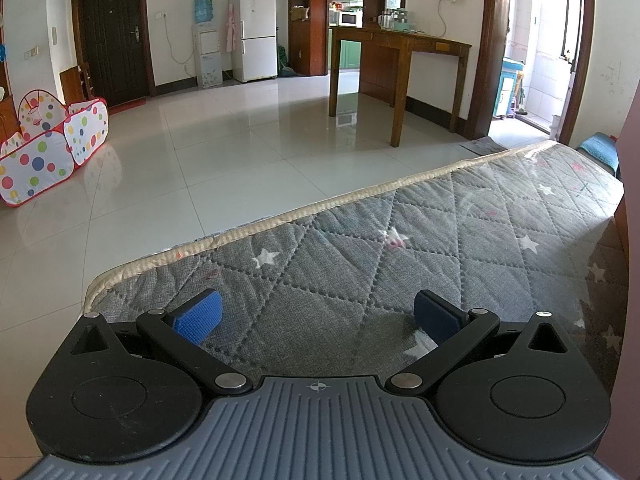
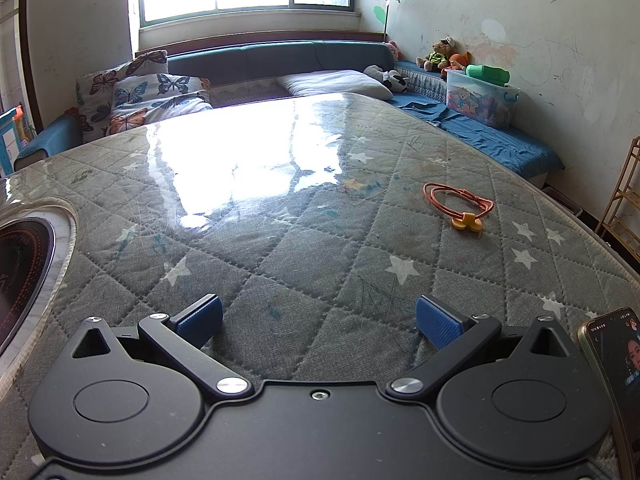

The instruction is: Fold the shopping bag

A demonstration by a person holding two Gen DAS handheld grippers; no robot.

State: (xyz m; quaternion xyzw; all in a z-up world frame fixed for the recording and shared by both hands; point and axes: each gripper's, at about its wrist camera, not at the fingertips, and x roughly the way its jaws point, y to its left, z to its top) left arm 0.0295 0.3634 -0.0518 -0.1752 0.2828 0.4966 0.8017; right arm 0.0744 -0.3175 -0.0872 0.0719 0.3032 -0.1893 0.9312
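1. Left gripper (image 1: 318, 316) sits low over the quilted table cover (image 1: 400, 256), blue pads (image 1: 198, 316) spread wide apart, nothing between them.
2. Right gripper (image 2: 318, 322) shows the same picture: fingers released, pads (image 2: 438, 322) splayed wide, only grey star-print cloth in the gap.
3. The shopping bag itself does not show in either wrist view, so where it lies cannot be told from here.
4. Out ahead of the right gripper, well apart and off to its right, an orange elastic cord (image 2: 458, 200) lies looped on the cover, with a small yellow clip (image 2: 466, 222) at its near end.
5. A phone (image 2: 614, 360) with a lit screen rests at the right edge, just beside the right gripper's body.
6. At the far left of the right view, a dark round cooktop (image 2: 24, 268) is set into the table.
7. The left view looks across a tiled floor (image 1: 240, 152) toward a wooden desk (image 1: 400, 60), a white fridge (image 1: 254, 28) and a polka-dot play tent (image 1: 52, 140).
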